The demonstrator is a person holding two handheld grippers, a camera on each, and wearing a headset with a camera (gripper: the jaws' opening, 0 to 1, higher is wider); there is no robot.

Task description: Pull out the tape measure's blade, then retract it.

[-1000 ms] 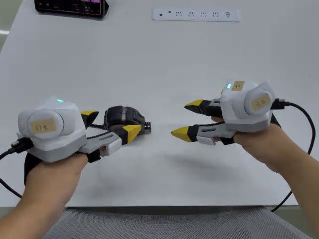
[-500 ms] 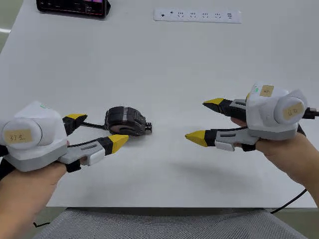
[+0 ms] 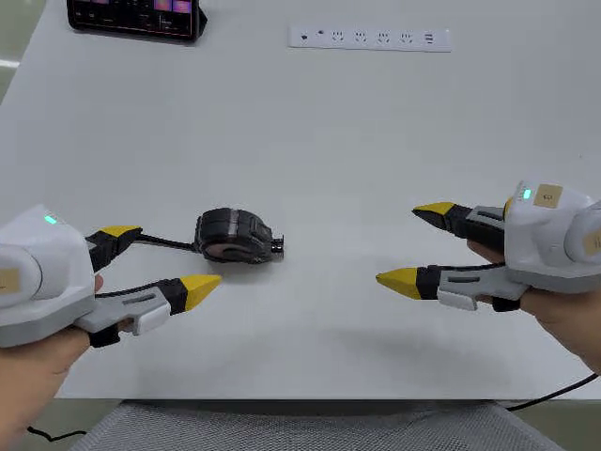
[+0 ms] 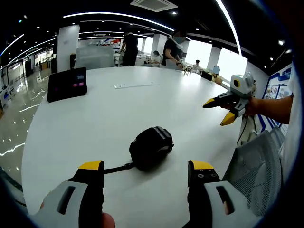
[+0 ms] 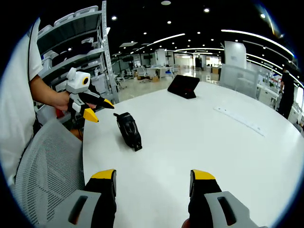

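Observation:
A black tape measure (image 3: 233, 236) lies on the white table (image 3: 310, 141), its blade tip at the right end and a black strap trailing left. It also shows in the left gripper view (image 4: 151, 146) and the right gripper view (image 5: 129, 130). My left gripper (image 3: 160, 261) stands open just left of the tape measure, apart from it, with the strap between its fingertips (image 3: 199, 285). My right gripper (image 3: 417, 245) is open further right, with nothing between its jaws. In the left gripper view the right gripper (image 4: 221, 110) shows beyond the tape measure.
A white power strip (image 3: 370, 38) lies at the far side of the table. A dark tablet (image 3: 137, 16) stands at the far left. A mesh chair back (image 3: 310, 429) sits at the near table edge. People stand in the background of the left gripper view.
Both grippers have drawn back and outward from the tape measure, the left one leftward, the right one rightward. The tape measure stays where it was.

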